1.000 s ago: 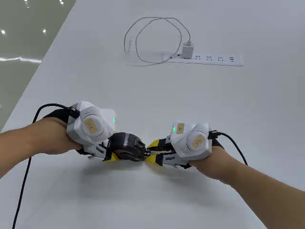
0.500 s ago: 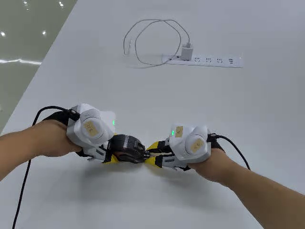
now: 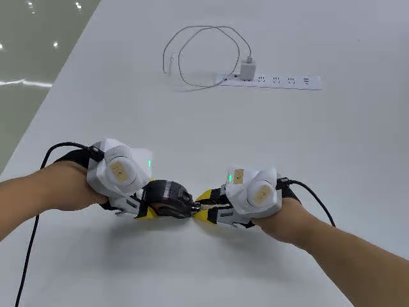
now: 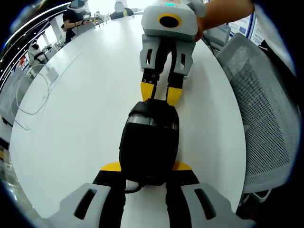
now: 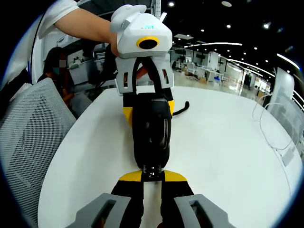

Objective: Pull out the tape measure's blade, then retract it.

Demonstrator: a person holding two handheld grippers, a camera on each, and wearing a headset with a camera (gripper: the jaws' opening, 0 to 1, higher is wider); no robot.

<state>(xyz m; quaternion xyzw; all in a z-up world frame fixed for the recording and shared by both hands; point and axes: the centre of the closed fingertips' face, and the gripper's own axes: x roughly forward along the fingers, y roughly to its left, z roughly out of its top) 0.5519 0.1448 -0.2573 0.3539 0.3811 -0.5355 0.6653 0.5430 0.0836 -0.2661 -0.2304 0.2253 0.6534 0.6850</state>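
My left hand-held gripper (image 3: 148,209) is clamping the rigid, hefty-looking tape measure (image 3: 167,198) over the counter (image 3: 319,160), well nearer me than the power strip (image 3: 275,81). My right hand-held gripper (image 3: 203,208) is pinching its blade hook (image 5: 153,171); I'm expecting the thin blade to spring back.

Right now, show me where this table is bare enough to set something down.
Bare: the wide band of table between the tape measure and the power strip, and the stretch right of the right gripper. Crowded: around the left gripper and tape measure, and the cable loops by the strip.
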